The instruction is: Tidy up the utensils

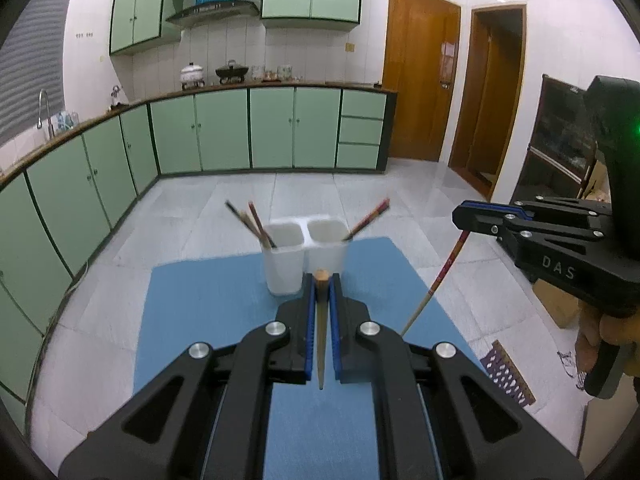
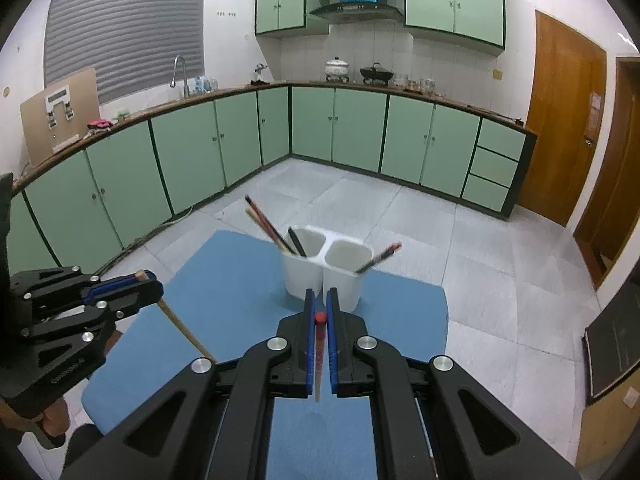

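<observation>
A white two-compartment holder (image 1: pixel 304 256) (image 2: pixel 324 276) stands at the far end of the blue mat (image 1: pixel 208 312) (image 2: pixel 224 304). Its left compartment holds several chopsticks (image 1: pixel 250 222) (image 2: pixel 272 226); the right compartment holds one red-tipped chopstick (image 1: pixel 368 218) (image 2: pixel 380 258). My left gripper (image 1: pixel 321 280) (image 2: pixel 144 280) is shut on a plain wooden chopstick (image 1: pixel 321 332) (image 2: pixel 184 330), above the mat just before the holder. My right gripper (image 2: pixel 319 300) (image 1: pixel 460 212) is shut on a red-ended chopstick (image 2: pixel 319 352) (image 1: pixel 440 276), held above the mat's right side.
Green cabinets (image 1: pixel 224 132) run along the back and left walls under a counter with pots (image 1: pixel 192 74). Wooden doors (image 1: pixel 416 88) are at the right. A dark cabinet (image 1: pixel 560 148) and cardboard boxes stand at the far right. The floor is grey tile.
</observation>
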`<state>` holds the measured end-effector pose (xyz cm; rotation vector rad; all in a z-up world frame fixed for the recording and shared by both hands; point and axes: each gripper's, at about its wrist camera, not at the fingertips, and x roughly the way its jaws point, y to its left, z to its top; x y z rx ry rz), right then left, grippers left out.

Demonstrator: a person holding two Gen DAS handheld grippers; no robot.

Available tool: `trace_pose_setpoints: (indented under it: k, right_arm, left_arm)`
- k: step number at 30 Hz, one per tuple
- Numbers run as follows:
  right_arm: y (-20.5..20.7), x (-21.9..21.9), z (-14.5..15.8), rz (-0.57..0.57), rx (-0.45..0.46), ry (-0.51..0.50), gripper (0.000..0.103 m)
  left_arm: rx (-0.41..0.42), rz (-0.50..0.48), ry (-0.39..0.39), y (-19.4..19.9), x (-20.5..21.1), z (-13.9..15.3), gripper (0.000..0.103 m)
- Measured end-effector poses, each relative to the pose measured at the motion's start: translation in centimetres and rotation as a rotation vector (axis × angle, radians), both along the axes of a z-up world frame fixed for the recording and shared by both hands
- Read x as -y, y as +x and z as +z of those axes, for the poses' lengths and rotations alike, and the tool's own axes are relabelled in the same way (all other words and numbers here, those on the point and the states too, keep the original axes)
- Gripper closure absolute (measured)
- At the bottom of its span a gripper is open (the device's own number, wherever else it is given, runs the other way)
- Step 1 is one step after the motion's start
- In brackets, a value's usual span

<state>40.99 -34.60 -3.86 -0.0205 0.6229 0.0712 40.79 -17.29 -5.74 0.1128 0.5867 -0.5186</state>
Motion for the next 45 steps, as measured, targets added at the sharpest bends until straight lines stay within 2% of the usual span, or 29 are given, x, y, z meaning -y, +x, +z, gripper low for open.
trace_pose_setpoints:
  k: [10, 20, 26, 33, 45]
  right_arm:
    - [2.9, -0.1, 4.6, -0.008, 0.049, 0.014, 0.098]
    - [7.0, 0.3, 8.6, -0.025, 0.097, 0.016, 0.098]
    - [10.4, 2.0, 9.5, -0.067, 0.122, 0.04, 0.098]
    - [14.5, 3.6, 7.3, -0.113, 0.128, 0.05, 0.098]
    - [20.0, 5.0, -0.4, -0.127, 0.067, 0.063, 0.098]
  left_arm:
    - [0.11, 0.028, -0.034, 2.5, 1.3, 6.1, 0.097]
    - [0.194, 0.042, -0.048, 6.5, 4.5, 9.5, 0.097]
    - [0.227, 0.057, -0.059, 9.2, 5.9, 10.2, 0.097]
    - [0.281, 0.064, -0.039, 12.5, 8.0, 8.0, 0.097]
    - [0.188, 0.103, -0.054, 19.2, 8.0, 1.1, 0.097]
